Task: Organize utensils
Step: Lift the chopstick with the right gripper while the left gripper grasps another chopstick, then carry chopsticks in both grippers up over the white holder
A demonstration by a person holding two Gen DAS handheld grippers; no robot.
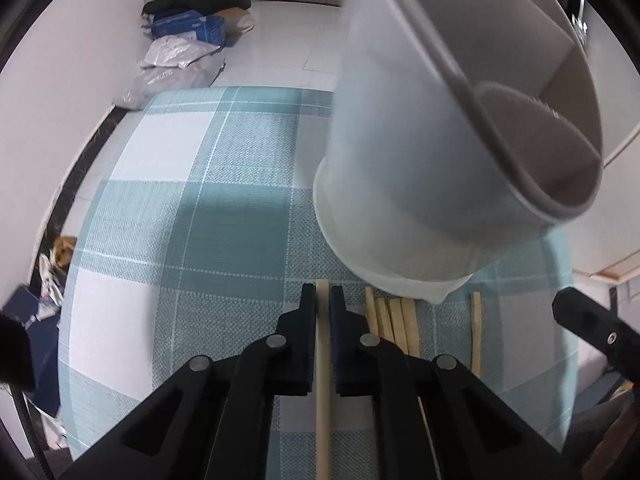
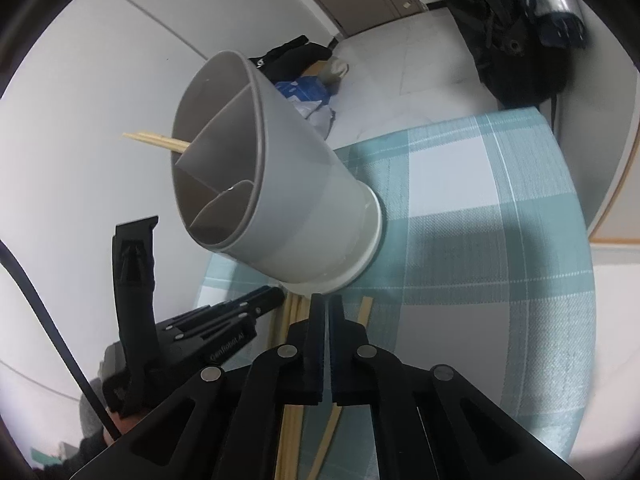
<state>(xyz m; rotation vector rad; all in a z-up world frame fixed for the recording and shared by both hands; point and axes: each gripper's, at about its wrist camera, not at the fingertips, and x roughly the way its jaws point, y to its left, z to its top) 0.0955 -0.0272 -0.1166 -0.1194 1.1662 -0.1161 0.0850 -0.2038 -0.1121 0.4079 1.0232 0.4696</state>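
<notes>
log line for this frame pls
left gripper: shut on chopstick | right gripper: nearly shut, nothing visible between fingers | holder: on tablecloth, chopsticks inside | loose chopsticks: on cloth

Checked teal tablecloth [image 1: 168, 208], blue box [image 1: 188, 28], black backpack [image 2: 516, 28]

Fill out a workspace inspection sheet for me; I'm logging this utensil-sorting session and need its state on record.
Surface: table under a teal-and-white plaid cloth.
Job's things: grey divided utensil holder standing on the cloth, chopsticks poking out of one compartment; loose chopsticks lying at its base.
Clutter: nothing seen on the cloth.
Grippers: left gripper closed on a single chopstick; right gripper nearly closed, holding nothing visible.
Cables: black cable beside the left gripper.
Surroundings: white tile floor with bags and a blue box by the wall; black backpack hanging.
</notes>
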